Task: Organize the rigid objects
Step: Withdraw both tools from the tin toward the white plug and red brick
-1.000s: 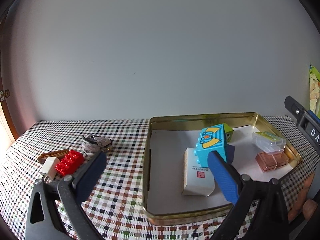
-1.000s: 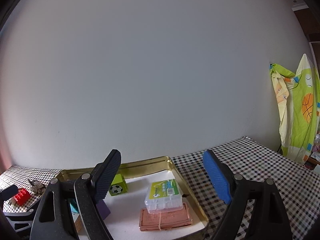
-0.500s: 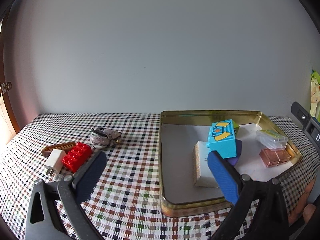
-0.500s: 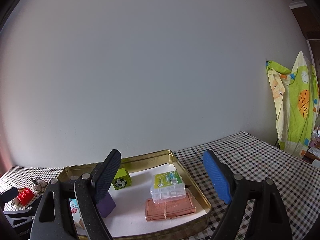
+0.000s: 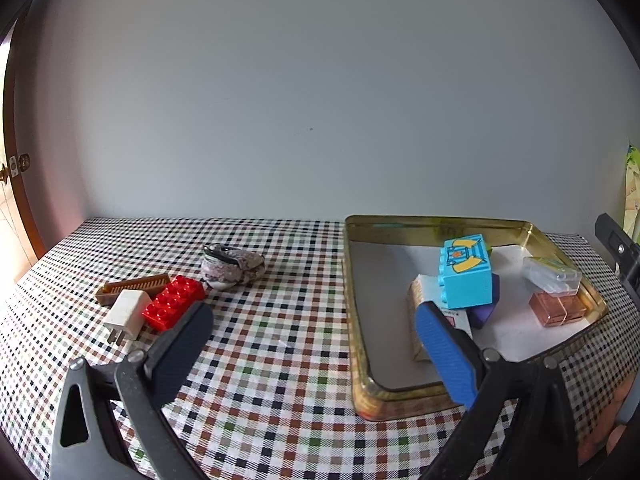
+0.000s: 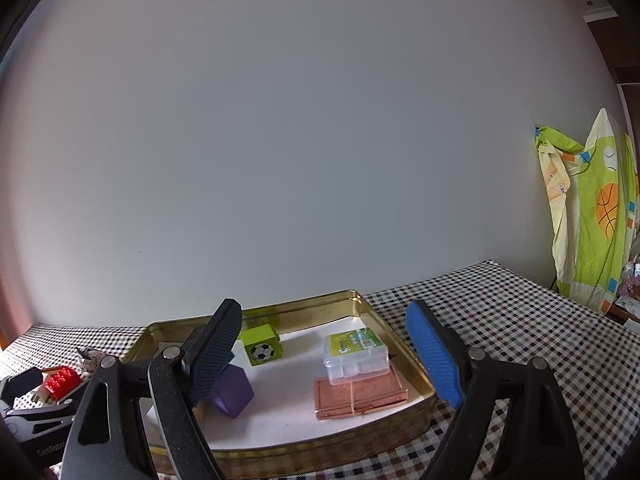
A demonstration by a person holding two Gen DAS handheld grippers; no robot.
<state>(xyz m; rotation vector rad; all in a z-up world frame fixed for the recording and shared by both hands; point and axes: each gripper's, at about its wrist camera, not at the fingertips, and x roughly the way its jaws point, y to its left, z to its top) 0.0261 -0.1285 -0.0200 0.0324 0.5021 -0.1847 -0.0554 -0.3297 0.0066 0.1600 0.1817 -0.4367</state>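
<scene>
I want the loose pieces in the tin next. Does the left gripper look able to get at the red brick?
Probably yes. The left gripper is open and empty, and the red brick lies just beyond its left finger, top exposed. The white plug touching it may crowd one finger.

Soft daylight, sharp, fisheye-warped edges

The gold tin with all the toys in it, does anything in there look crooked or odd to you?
Yes. In the gold tin, the light blue toy brick sits tilted, propped on the white box and the purple block rather than flat on the floor. The clear case lies stacked on the copper-coloured case.
</scene>
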